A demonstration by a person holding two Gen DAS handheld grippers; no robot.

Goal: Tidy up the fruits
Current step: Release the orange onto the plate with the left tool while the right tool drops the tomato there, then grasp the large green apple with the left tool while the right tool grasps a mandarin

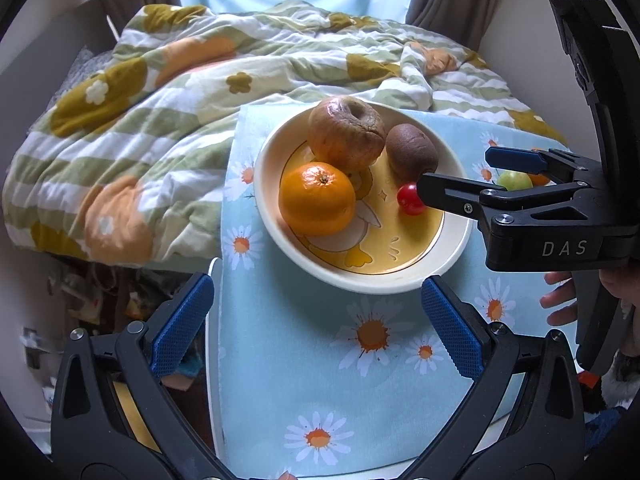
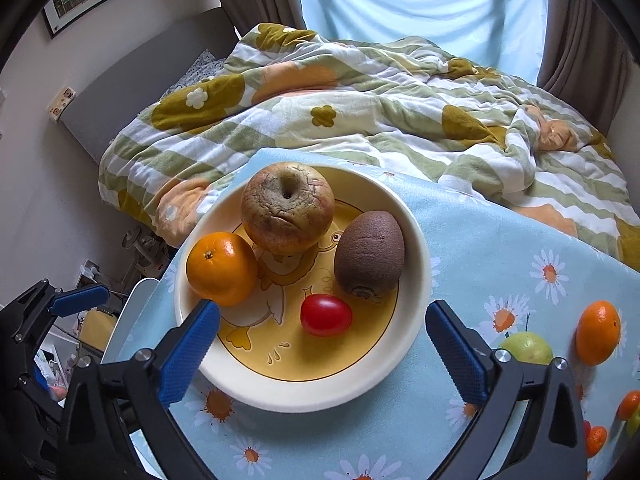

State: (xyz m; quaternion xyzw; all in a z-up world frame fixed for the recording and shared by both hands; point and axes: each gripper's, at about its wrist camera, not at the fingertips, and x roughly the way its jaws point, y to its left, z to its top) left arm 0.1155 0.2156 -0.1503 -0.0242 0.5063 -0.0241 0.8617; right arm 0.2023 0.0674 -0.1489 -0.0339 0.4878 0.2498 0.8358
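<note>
A cream bowl (image 1: 456, 240) (image 2: 416, 280) with a yellow duck print holds a wrinkled apple (image 1: 346, 132) (image 2: 287, 212), an orange (image 1: 317, 199) (image 2: 221, 268), a kiwi (image 1: 410, 152) (image 2: 370, 258) and a red cherry tomato (image 1: 409, 200) (image 2: 326, 315). My left gripper (image 1: 316, 324) is open and empty, just in front of the bowl. My right gripper (image 2: 322, 354) (image 1: 456, 176) is open and empty over the bowl's near rim, the tomato just beyond its fingers. A green fruit (image 2: 527, 347) (image 1: 515, 180) and a mandarin (image 2: 598, 332) lie on the cloth to the right.
The bowl stands on a small table under a light-blue daisy cloth (image 1: 320, 400) (image 2: 500, 248). A bed with a flowered quilt (image 1: 160, 128) (image 2: 360, 112) lies behind. More small oranges (image 2: 596, 440) sit at the far right edge. Clutter fills the floor at left (image 1: 88, 300).
</note>
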